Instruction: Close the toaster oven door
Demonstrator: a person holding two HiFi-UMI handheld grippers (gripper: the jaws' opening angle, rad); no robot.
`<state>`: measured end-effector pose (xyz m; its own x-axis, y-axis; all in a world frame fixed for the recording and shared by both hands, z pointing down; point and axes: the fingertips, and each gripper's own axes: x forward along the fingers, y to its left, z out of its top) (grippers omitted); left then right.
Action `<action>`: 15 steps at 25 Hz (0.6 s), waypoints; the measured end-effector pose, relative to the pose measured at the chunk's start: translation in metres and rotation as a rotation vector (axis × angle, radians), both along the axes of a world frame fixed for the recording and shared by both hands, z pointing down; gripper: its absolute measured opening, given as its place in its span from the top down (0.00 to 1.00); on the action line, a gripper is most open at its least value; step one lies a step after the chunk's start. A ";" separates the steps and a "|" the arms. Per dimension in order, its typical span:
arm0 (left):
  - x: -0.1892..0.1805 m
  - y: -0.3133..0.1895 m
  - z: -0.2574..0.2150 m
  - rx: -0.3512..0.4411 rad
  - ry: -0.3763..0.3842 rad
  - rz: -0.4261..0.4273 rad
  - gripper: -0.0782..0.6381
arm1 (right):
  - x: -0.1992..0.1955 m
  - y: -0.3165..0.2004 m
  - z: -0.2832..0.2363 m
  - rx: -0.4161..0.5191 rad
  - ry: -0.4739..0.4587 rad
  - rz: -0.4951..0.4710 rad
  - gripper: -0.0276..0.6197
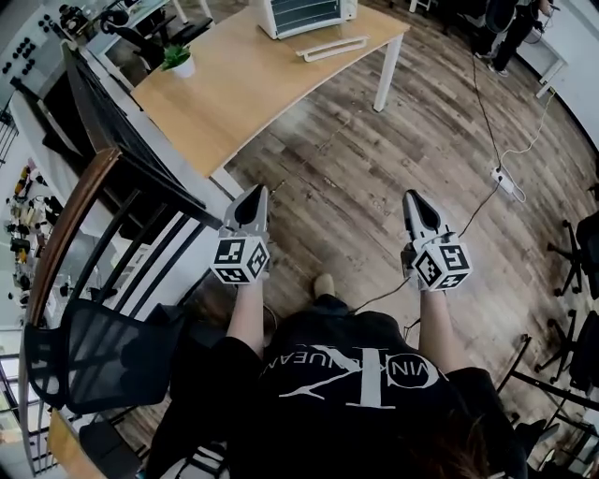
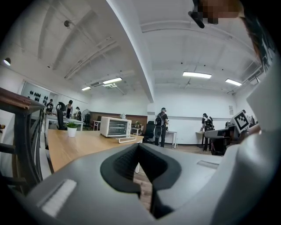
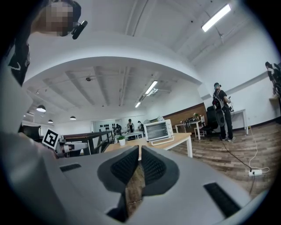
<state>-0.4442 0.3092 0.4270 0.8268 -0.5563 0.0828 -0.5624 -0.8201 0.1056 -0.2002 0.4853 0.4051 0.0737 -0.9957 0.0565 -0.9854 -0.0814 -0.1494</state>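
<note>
The white toaster oven stands at the far end of a wooden table, with its door hanging open and flat in front of it. Both grippers are held over the floor, well short of the table and far from the oven. My left gripper is shut and holds nothing, and so is my right gripper. In the left gripper view the oven is small and distant beyond the closed tips of the left gripper. The right gripper view shows the oven past the right gripper.
A small potted plant sits on the table's left side. A black metal railing and a mesh chair stand at my left. A power strip with cables lies on the wood floor at right. People stand far off.
</note>
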 end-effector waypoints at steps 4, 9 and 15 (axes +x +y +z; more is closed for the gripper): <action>0.015 -0.038 0.004 0.003 0.014 0.010 0.88 | 0.015 -0.037 0.004 0.001 0.004 0.017 0.92; 0.026 -0.074 0.002 0.025 0.026 0.025 0.88 | 0.026 -0.075 0.001 0.037 -0.004 0.033 0.92; 0.023 -0.088 0.006 0.024 0.018 0.024 0.88 | 0.029 -0.103 0.000 0.044 -0.008 0.023 0.92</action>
<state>-0.4208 0.2207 0.4327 0.8412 -0.5380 0.0551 -0.5408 -0.8357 0.0954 -0.1714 0.3826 0.4054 0.0960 -0.9953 0.0132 -0.9821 -0.0969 -0.1615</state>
